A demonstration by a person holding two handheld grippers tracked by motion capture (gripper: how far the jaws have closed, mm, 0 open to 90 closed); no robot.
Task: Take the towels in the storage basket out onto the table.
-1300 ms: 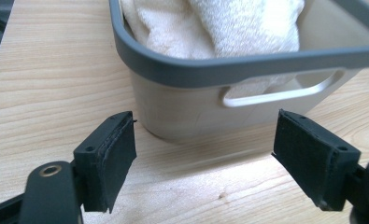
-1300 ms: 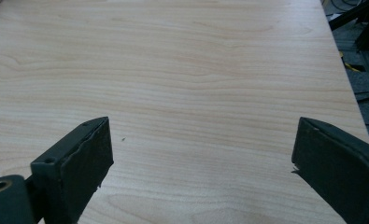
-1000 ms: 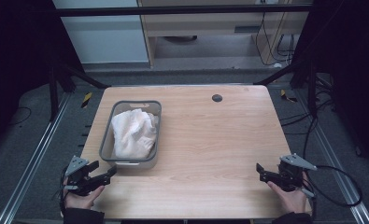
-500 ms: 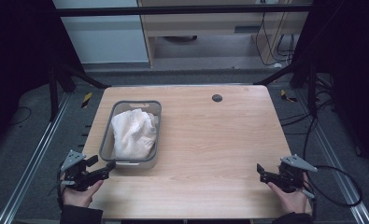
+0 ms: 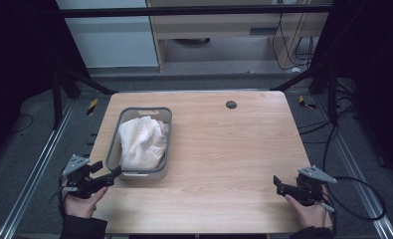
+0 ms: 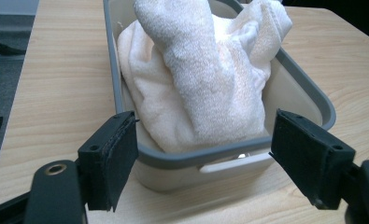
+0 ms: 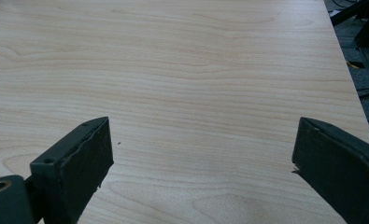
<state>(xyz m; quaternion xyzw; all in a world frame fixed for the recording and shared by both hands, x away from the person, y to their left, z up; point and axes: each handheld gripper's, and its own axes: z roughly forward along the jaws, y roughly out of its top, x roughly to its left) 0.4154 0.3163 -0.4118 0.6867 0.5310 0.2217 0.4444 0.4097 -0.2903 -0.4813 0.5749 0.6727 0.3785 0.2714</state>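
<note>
At the near short end of the grey basket (image 5: pixel 115 144), your left gripper (image 5: pixel 115 172) sits just off the rim, jaws spread wide and holding nothing. In the left gripper view the two black pads (image 6: pixel 109 151) stand either side of the basket's near wall, both clear of it, no contact. That wall has a slot handle, centred between your jaws.

Inside the basket: a white towel (image 5: pixel 142 142), bunched up, filling most of the tub. One folded hump of it rises above the rim in the left gripper view (image 6: pixel 196 70). The towel is untouched by either tool.

The basket itself stands on the wooden table (image 5: pixel 234 149), on its left half as the high view shows it, long side running away from you, upright.

Well to the right of the basket, near the table's front right corner, your right gripper (image 5: pixel 279 183) points in toward the table middle. Its jaws are also wide apart and empty; in the right gripper view bare wood grain lies between the pads (image 7: pixel 86 158).

Far from the basket, toward the back edge of the table, there is a small dark round cap (image 5: pixel 231 104) set in the wood.

Both your hands are at the table's near edge, left hand (image 5: pixel 82 201) below the basket's near left corner, right hand (image 5: pixel 311 211) far across from it.
</note>
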